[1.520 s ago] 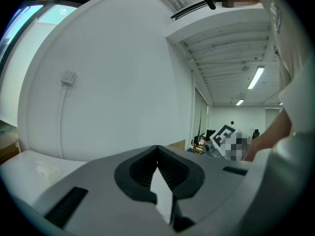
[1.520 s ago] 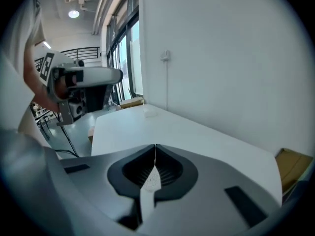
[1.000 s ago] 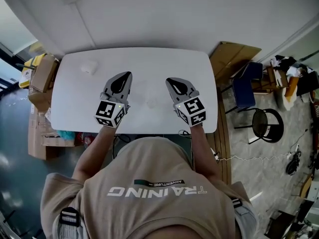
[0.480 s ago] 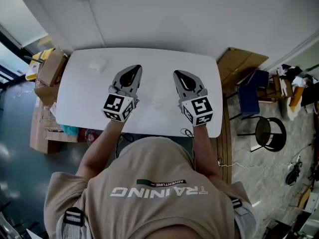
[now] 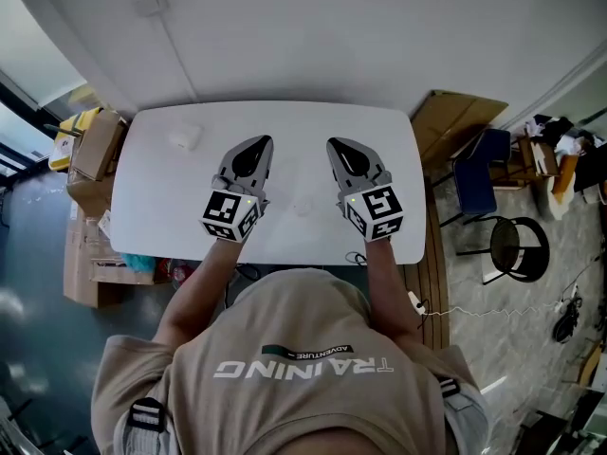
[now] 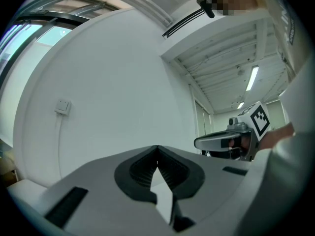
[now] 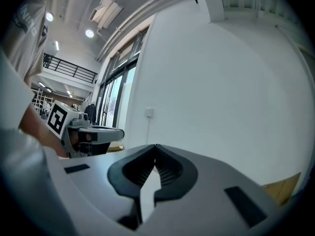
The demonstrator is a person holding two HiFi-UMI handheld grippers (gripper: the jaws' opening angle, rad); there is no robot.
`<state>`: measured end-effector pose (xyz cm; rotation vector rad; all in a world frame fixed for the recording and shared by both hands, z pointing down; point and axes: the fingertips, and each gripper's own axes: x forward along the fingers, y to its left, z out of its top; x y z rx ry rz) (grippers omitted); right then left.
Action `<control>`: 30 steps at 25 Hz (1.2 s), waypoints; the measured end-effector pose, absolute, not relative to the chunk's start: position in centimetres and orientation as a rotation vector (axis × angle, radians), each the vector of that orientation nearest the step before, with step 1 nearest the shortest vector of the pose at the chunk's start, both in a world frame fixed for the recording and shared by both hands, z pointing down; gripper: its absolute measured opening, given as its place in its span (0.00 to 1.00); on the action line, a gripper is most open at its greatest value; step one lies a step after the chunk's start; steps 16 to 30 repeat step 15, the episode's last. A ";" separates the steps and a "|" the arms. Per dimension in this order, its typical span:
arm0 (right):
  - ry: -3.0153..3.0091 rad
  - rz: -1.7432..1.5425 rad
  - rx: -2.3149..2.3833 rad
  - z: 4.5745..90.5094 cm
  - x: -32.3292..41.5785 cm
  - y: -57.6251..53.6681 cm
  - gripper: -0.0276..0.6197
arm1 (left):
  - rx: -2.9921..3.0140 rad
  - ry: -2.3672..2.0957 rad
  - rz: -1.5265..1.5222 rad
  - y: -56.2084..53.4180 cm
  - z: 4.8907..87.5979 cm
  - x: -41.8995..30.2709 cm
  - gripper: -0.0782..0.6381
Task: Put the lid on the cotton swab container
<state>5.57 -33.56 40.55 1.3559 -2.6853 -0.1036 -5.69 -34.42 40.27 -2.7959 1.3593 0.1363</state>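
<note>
A small pale object (image 5: 183,137) lies near the far left corner of the white table (image 5: 152,207); it is too small to tell whether it is the container or the lid. A faint, see-through thing (image 5: 302,203) shows on the table between the two grippers. My left gripper (image 5: 254,146) (image 6: 157,149) hovers over the table's middle, jaws shut with nothing in them. My right gripper (image 5: 343,147) (image 7: 155,147) is held level beside it, also shut and empty. Both gripper views look at the white wall, so neither shows the table.
Cardboard boxes (image 5: 90,145) are stacked on the floor off the table's left end. A flat cardboard sheet (image 5: 455,121), a blue chair (image 5: 479,164) and a round black stool (image 5: 512,245) stand to the right. A wall switch (image 5: 150,0) is behind the table.
The head view has shifted a little, so the table sits lower and further right in the frame. Both grippers stay shut and almost still over the table's middle.
</note>
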 end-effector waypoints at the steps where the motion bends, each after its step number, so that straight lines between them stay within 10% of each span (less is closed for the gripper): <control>1: -2.686 -0.103 1.363 40.6 5.5 -33.5 0.07 | -2.804 1.352 0.129 -34.4 40.5 -5.6 0.13; 30: -2.611 -0.075 1.418 42.1 6.5 -32.3 0.07 | -2.861 1.301 0.124 -33.8 42.0 -4.6 0.13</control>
